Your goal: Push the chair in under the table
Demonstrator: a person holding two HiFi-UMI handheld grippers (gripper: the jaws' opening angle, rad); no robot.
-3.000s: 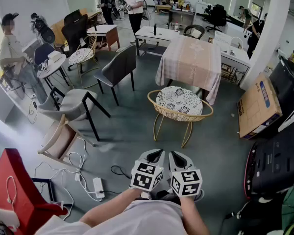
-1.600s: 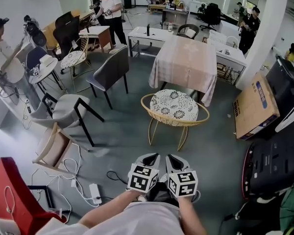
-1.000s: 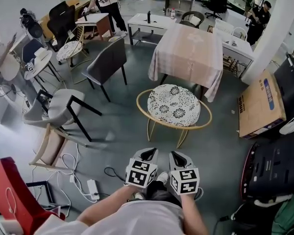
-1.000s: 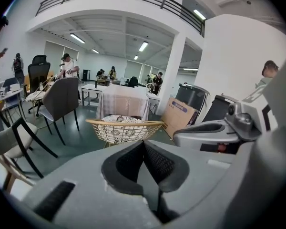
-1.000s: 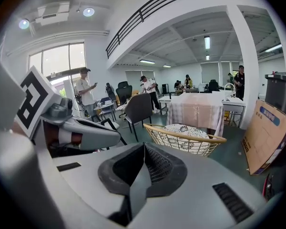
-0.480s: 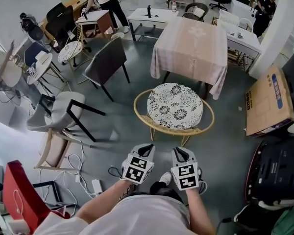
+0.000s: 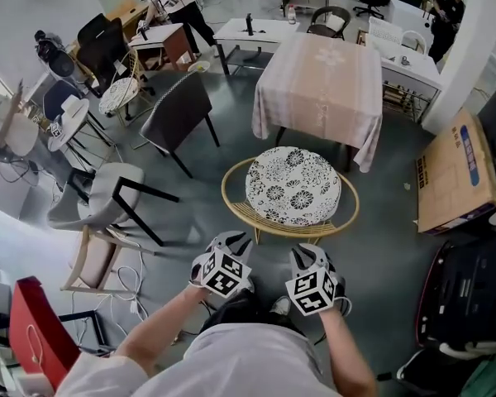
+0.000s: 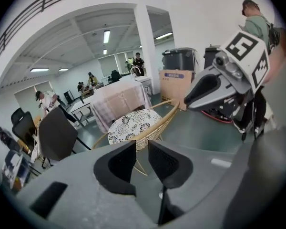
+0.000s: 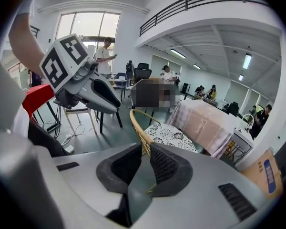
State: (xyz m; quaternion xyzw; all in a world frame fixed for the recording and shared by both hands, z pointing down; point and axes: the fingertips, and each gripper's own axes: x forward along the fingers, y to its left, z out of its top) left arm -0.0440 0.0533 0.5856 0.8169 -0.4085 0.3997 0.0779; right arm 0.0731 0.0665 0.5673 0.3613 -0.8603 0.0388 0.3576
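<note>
The chair (image 7: 293, 190) waits on my 2 tools. The left tool (image 7: 236, 240) and right tool (image 7: 307, 253) sit side by side at lower centre, both jaws easing apart on nothing. The chair lies just above them, equally near both. Beyond it, upper centre, stands the 1 draped table (image 7: 322, 81).

Our grey left hand-held gripper (image 7: 234, 240) and grey right hand-held gripper (image 7: 305, 252) point down side by side, jaws opening, empty.
</note>
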